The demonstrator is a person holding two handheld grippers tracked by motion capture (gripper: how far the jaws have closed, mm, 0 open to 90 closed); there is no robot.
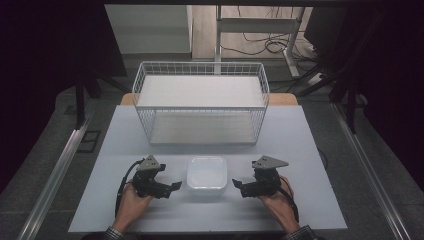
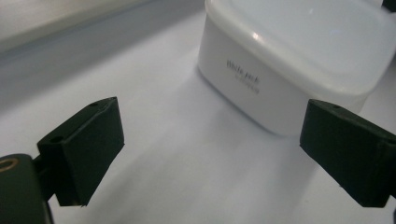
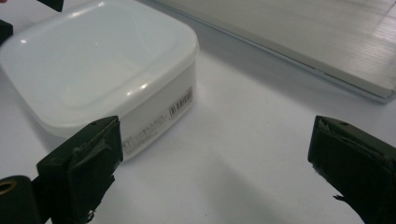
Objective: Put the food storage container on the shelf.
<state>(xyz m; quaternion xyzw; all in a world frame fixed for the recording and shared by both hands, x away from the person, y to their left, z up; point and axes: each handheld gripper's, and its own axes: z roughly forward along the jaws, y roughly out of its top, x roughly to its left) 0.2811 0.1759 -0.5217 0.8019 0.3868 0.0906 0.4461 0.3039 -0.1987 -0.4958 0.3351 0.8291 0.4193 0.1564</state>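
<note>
Now, on the pale tabletop point(image 1: 300, 150), the left gripper point(image 1: 173, 187) rests just left of a white lidded box point(image 1: 206, 173), its fingers point(image 2: 84, 149) spread wide with nothing between them. Beyond the box stands a wire basket point(image 1: 200, 67). Just right of the box, the right gripper point(image 1: 237, 183) points toward it, fingers point(image 3: 84, 158) likewise released and holding nothing.

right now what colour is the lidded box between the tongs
White, with a translucent white lid; the box shows best in the right gripper view.
</note>
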